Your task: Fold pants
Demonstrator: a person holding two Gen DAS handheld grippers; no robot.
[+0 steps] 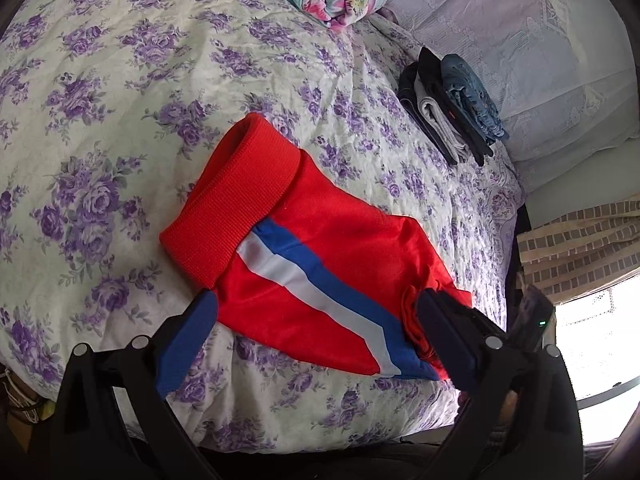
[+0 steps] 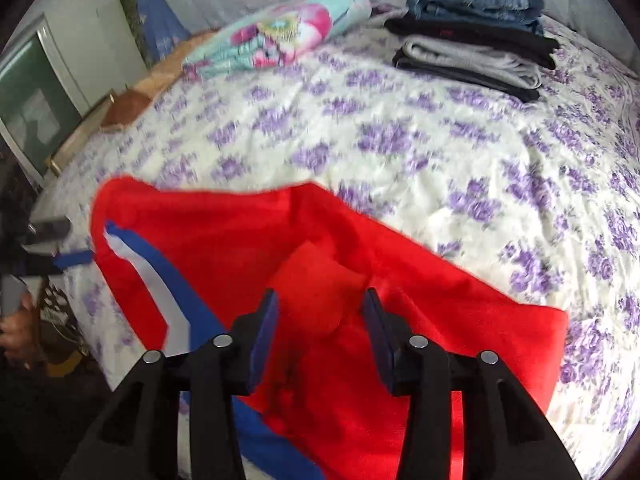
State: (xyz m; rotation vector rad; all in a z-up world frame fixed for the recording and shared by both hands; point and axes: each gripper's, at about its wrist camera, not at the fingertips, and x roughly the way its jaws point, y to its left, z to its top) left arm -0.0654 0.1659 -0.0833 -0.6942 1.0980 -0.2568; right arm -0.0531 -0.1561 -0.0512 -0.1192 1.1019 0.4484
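The red pants lie partly folded on the floral bedspread, the ribbed waistband toward the bed's middle and the blue-and-white side stripe facing up. The left gripper sits at the pants' near edge with its fingers spread wide, the fabric between them but not pinched. The right gripper hovers over the pants with its fingers parted around a raised bump of red cloth; contact cannot be told. Beyond the pants, a stack of folded clothes rests on the bedspread, beside a rolled colourful blanket.
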